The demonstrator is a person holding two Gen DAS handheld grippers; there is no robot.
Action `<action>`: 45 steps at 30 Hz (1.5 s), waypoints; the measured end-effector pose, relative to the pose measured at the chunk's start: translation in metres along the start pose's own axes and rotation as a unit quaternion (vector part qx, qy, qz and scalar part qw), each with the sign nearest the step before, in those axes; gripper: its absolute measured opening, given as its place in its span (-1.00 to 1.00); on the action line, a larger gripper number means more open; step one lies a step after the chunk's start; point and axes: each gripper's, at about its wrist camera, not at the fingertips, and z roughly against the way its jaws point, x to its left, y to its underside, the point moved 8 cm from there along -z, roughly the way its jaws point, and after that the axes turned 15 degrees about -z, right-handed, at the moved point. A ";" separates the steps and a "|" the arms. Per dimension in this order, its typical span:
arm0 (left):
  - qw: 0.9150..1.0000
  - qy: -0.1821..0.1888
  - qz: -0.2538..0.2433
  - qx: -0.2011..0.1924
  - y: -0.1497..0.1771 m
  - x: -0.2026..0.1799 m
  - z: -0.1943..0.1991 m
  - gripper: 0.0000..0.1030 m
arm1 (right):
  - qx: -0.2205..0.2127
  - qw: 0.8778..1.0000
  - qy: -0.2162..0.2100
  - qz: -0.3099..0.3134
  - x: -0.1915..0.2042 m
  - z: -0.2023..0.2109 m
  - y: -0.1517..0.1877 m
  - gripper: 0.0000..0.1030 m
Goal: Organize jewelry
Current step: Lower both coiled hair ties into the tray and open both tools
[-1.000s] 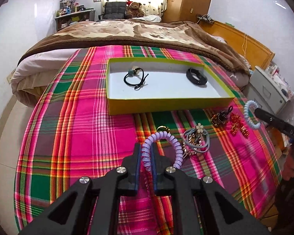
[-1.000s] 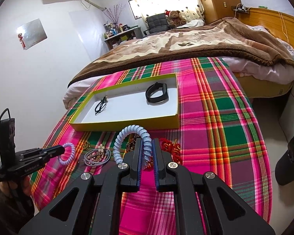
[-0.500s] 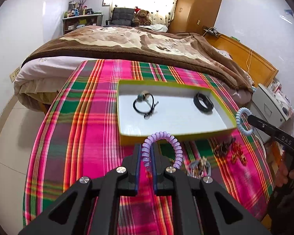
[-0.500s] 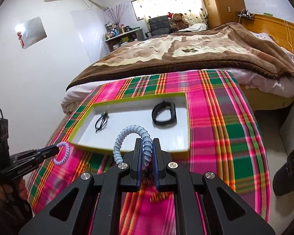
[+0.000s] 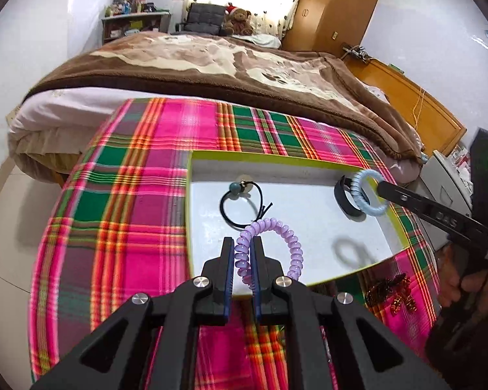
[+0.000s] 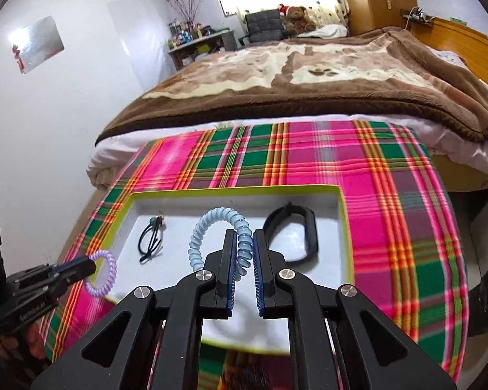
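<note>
jewelry tray, shallow white box with lime-green rim [image 5: 192, 195], lies ahead of and under both claws on pink-green plaid cloth [image 5: 120, 195]. black band [image 6: 296, 230] just past right claw [image 6: 243, 253], which pinches light-blue spiral coil tie [image 6: 218, 217]. left claw [image 5: 243, 253] pinches purple spiral coil tie [image 5: 276, 230]; black elastic with teal bead [image 5: 240, 204] just beyond.

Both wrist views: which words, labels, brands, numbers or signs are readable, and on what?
"DAS": white letters, somewhat soft, on the arm of the right gripper, which holds the blue coil.
White print on the body of the left gripper, which holds the purple coil: too blurred to read.
Wall poster: red mark, illegible.
Nothing else readable.
</note>
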 end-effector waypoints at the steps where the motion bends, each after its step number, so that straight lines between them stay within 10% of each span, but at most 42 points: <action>1: 1.000 0.000 0.002 0.002 -0.001 0.001 -0.003 -0.81 | 0.004 1.000 -0.001 0.000 0.001 -0.004 -0.001 -0.81; 45: 0.999 0.010 0.010 0.039 -0.001 0.006 -0.044 -0.54 | 0.055 0.997 0.043 0.039 0.012 -0.069 0.007 -0.71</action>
